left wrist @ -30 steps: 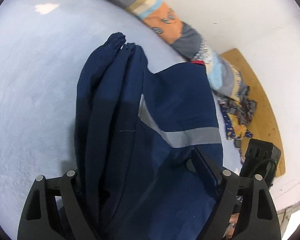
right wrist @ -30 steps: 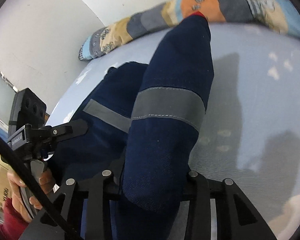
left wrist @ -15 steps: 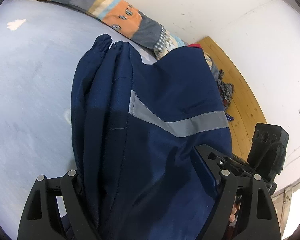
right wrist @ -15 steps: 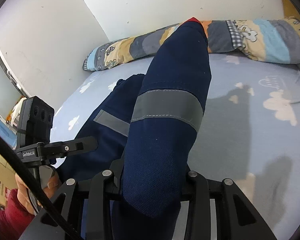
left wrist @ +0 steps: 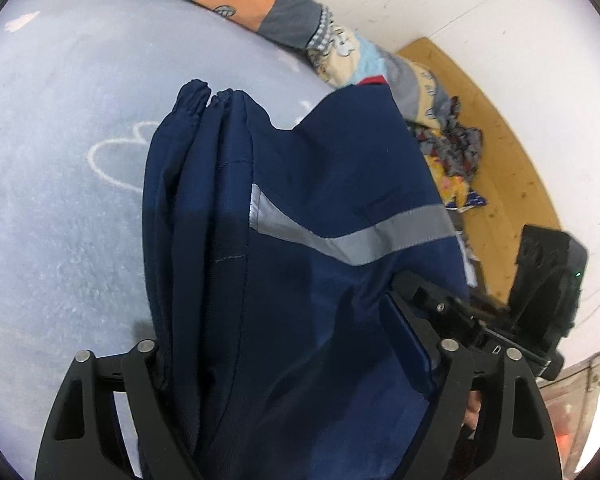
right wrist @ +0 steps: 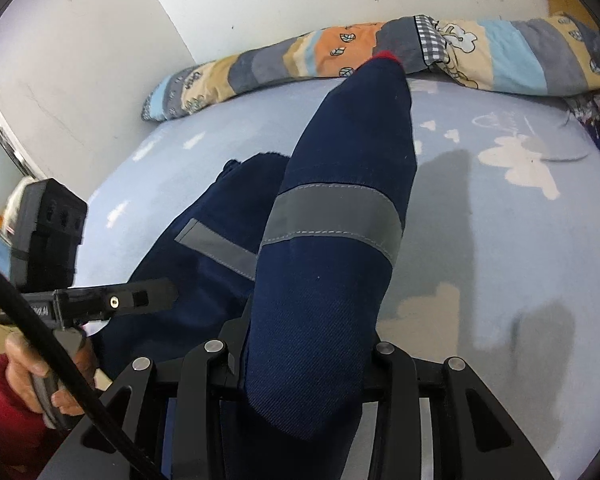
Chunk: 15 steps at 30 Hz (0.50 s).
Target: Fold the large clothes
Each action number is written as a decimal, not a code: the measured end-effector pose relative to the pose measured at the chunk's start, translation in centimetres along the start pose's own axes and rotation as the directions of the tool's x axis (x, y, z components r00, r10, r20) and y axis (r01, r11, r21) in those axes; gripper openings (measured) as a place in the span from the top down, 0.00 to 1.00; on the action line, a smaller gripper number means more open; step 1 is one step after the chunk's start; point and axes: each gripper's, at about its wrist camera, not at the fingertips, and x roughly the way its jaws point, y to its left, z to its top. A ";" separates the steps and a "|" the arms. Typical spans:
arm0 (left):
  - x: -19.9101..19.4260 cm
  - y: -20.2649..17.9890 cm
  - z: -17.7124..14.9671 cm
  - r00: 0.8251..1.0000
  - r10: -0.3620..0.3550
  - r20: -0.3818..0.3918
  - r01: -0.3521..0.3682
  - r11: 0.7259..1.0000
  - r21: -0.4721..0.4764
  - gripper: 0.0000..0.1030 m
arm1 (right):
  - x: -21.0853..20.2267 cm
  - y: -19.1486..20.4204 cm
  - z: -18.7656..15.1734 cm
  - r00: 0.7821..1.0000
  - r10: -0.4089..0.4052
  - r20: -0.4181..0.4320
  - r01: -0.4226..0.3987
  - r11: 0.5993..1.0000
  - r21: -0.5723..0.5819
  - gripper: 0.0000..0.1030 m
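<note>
A navy work garment with grey reflective bands hangs between my two grippers above the pale blue bed sheet. My left gripper is shut on its gathered folds; the fabric hides the fingertips. My right gripper is shut on another part of the garment, which drapes forward over the jaws with a red tip at its far end. In the right wrist view the left gripper shows at left, held by a hand. In the left wrist view the right gripper shows at lower right.
A rolled patchwork quilt lies along the white wall at the bed's far edge. A heap of patterned clothes sits by a wooden board at the bed's right. The sheet has white cloud prints.
Both grippers have kept their hold on the garment and tilted back down toward the bed after lifting. The garment hangs much the same.
</note>
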 end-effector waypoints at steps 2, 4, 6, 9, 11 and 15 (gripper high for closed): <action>0.7 0.1 0.2 1.000 0.012 0.010 -0.012 1.000 -0.012 0.20 | 1.1 -0.4 0.3 1.000 -0.020 -0.001 0.020 1.000 -0.007 0.62; 1.2 0.6 0.4 0.999 0.025 0.023 -0.025 0.999 -0.026 0.20 | 2.0 -0.7 0.5 0.999 -0.049 -0.003 0.049 0.999 -0.014 0.62; 1.6 0.8 0.6 0.999 0.041 0.023 -0.040 0.999 -0.028 0.20 | 3.0 -2.0 0.4 0.998 -0.043 -0.051 0.045 0.998 0.037 0.57; 2.5 1.4 0.5 0.995 0.102 0.002 -0.102 0.994 -0.034 0.20 | 4.1 -4.2 -0.2 0.990 -0.061 -0.128 0.078 0.988 0.132 0.43; 2.7 2.7 0.8 0.985 0.169 -0.020 -0.170 0.984 -0.056 0.20 | 4.0 -5.2 -0.5 0.984 -0.068 -0.168 0.097 0.980 0.176 0.32; 1.9 4.7 0.6 0.974 0.227 -0.007 -0.226 0.965 -0.132 0.20 | 0.1 -5.3 -0.3 0.980 -0.162 -0.111 0.180 0.967 0.181 0.29</action>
